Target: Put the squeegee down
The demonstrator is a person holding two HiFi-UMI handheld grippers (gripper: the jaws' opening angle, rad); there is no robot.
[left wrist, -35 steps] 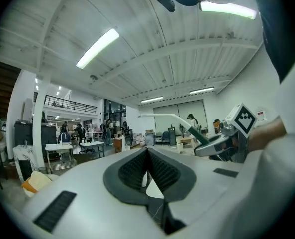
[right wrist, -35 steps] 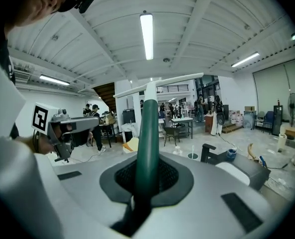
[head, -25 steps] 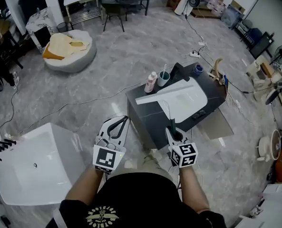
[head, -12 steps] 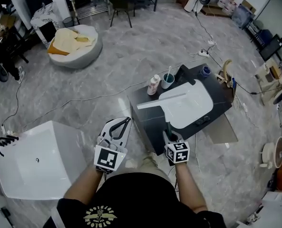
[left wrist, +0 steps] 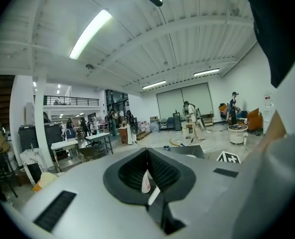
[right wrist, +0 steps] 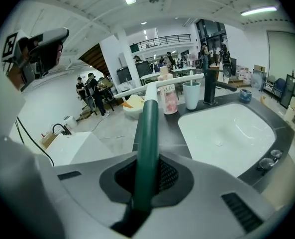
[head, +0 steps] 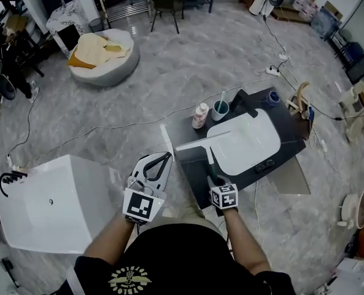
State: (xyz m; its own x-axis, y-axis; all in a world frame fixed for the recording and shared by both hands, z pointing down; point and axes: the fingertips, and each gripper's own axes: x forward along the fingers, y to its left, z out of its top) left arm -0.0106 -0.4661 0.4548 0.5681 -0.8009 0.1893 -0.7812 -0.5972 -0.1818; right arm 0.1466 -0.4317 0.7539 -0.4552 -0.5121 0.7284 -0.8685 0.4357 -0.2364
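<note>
**While the squeegee hangs over the counter, right gripper has it by the handle**

Since the handle is the long bit, start there: the squeegee [right wrist: 148, 133] points away from the person and a little downward. Its dark green handle runs straight out of the right gripper [right wrist: 146, 178], whose jaws are clamped tight on the handle's near end. At the far end the white blade sits crosswise like the top of a T. From the head view the squeegee [head: 210, 157] is over the left part of the counter [head: 191, 165], with the blade just left of the basin [head: 246, 143]. Whether the blade touches the top is hard to call; it looks slightly clear.

Handle looks like smooth round plastic, blade is a long thin flat strip. Counter is a dark matte slab, the basin a glossy white rounded rectangle sunk into it.

Left gripper [head: 162, 158] hovers off the counter's left edge over the floor, jaws closed tip to tip with nothing in them, same story in its own view [left wrist: 147, 156].

Past the blade, at the back of the counter, stand a pinkish bottle [head: 199, 115], a cup [head: 220, 109] with a toothbrush in it, and a black tap [head: 246, 103]. A white bathtub [head: 40, 208] sits well off to the left on the grey marbled floor, with cables trailing around.
</note>
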